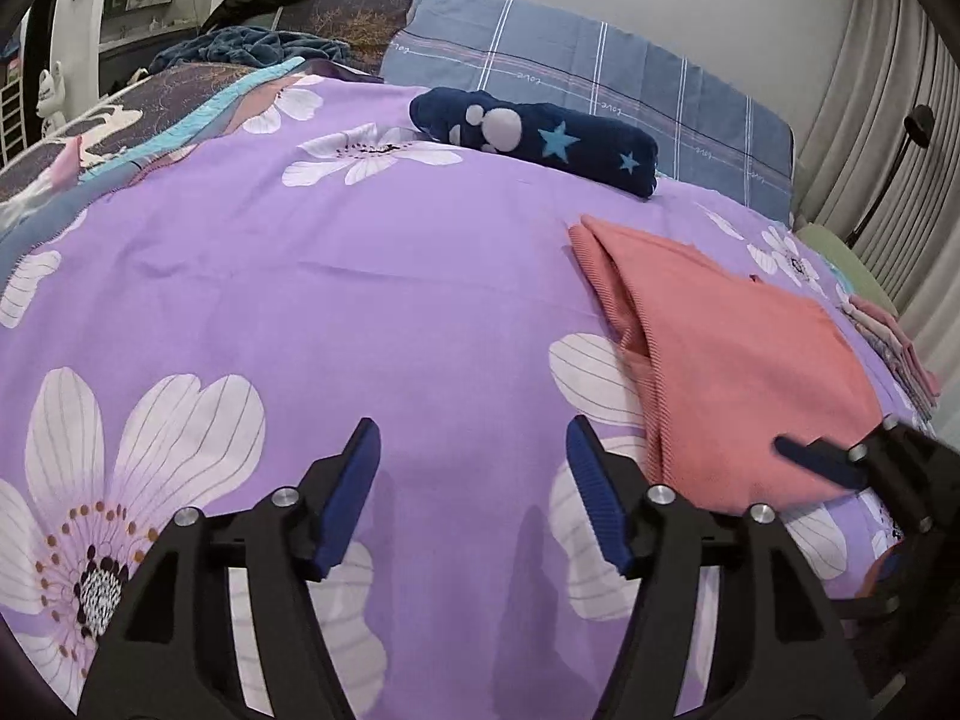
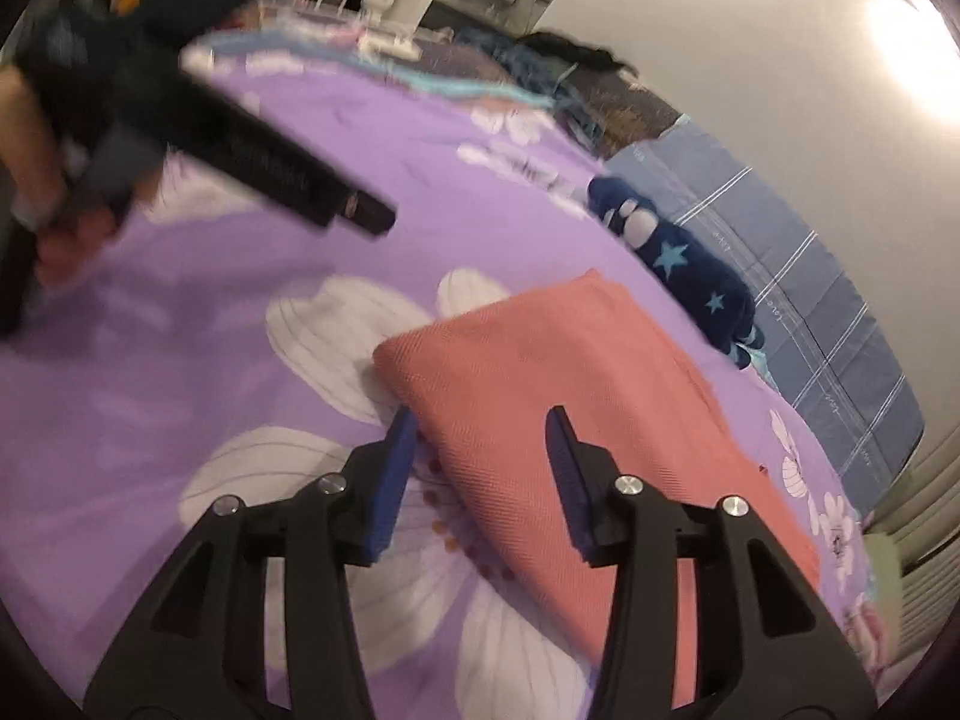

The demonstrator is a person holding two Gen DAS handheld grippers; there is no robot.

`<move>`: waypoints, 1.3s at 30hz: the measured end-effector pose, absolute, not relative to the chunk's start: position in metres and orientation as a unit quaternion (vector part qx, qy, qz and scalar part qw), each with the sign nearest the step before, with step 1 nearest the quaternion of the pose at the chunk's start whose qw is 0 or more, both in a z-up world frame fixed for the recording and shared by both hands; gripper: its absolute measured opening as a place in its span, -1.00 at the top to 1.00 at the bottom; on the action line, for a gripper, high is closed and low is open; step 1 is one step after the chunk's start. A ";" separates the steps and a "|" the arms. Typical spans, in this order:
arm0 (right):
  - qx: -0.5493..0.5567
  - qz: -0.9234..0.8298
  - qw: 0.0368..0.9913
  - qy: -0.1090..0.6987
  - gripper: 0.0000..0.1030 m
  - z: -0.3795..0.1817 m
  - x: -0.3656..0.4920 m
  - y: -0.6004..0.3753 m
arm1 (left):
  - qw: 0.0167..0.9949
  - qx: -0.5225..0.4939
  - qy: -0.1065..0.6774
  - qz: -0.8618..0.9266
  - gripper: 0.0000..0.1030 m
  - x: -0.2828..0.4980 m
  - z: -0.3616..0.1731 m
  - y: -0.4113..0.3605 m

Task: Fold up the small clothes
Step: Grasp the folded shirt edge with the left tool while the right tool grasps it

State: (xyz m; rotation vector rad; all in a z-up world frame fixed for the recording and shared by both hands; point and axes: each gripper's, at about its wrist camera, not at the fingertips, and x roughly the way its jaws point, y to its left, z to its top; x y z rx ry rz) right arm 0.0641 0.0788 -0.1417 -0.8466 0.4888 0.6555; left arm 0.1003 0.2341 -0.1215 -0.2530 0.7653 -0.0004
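Observation:
A folded salmon-pink garment lies on the purple flowered bedspread, right of centre in the left wrist view. My left gripper is open and empty above bare bedspread, to the left of the garment. My right gripper is open, with its jaws over the near edge of the pink garment; the right gripper also shows at the right edge of the left wrist view. The left gripper shows blurred at the upper left of the right wrist view.
A rolled navy cloth with stars and a paw print lies at the far side of the bed. A blue checked pillow is behind it. A stack of folded pinkish clothes sits at the right edge. Curtains hang at the right.

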 end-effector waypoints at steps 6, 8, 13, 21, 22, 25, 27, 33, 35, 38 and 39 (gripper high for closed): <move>-0.447 0.287 0.825 0.191 0.09 -0.154 0.069 0.105 | 0.911 -0.144 0.381 -0.064 -0.56 0.139 -0.122 0.242; -0.455 0.279 0.827 0.177 0.16 -0.159 0.073 0.113 | 0.904 -0.157 0.386 -0.097 -0.56 0.160 -0.121 0.242; -0.422 0.286 0.838 0.195 0.85 -0.154 0.086 0.116 | 0.861 -0.225 0.412 -0.196 -0.48 0.228 -0.125 0.234; -0.323 0.302 0.876 0.193 0.86 -0.112 0.099 0.088 | 0.829 -0.276 0.439 -0.209 0.17 0.291 -0.146 0.222; -0.316 0.303 0.878 0.195 0.86 -0.110 0.097 0.089 | 0.827 -0.283 0.437 -0.210 0.17 0.292 -0.146 0.223; -0.297 0.307 0.880 0.207 0.86 -0.107 0.097 0.087 | 0.830 -0.283 0.434 -0.209 0.17 0.292 -0.145 0.225; -0.289 0.314 0.878 0.218 0.86 -0.106 0.094 0.088 | 0.830 -0.287 0.432 -0.205 0.31 0.293 -0.145 0.227; -0.311 0.327 0.857 0.249 0.89 -0.129 0.089 0.102 | 0.852 -0.254 0.420 -0.183 1.00 0.299 -0.141 0.222; -0.313 0.328 0.848 0.273 0.89 -0.143 0.089 0.104 | 0.851 -0.254 0.424 -0.174 1.00 0.297 -0.147 0.223; -0.316 0.325 0.850 0.269 0.89 -0.145 0.085 0.104 | 0.852 -0.261 0.418 -0.177 1.00 0.292 -0.147 0.228; -0.309 0.325 0.854 0.262 0.89 -0.141 0.084 0.102 | 0.860 -0.251 0.411 -0.171 1.00 0.287 -0.141 0.228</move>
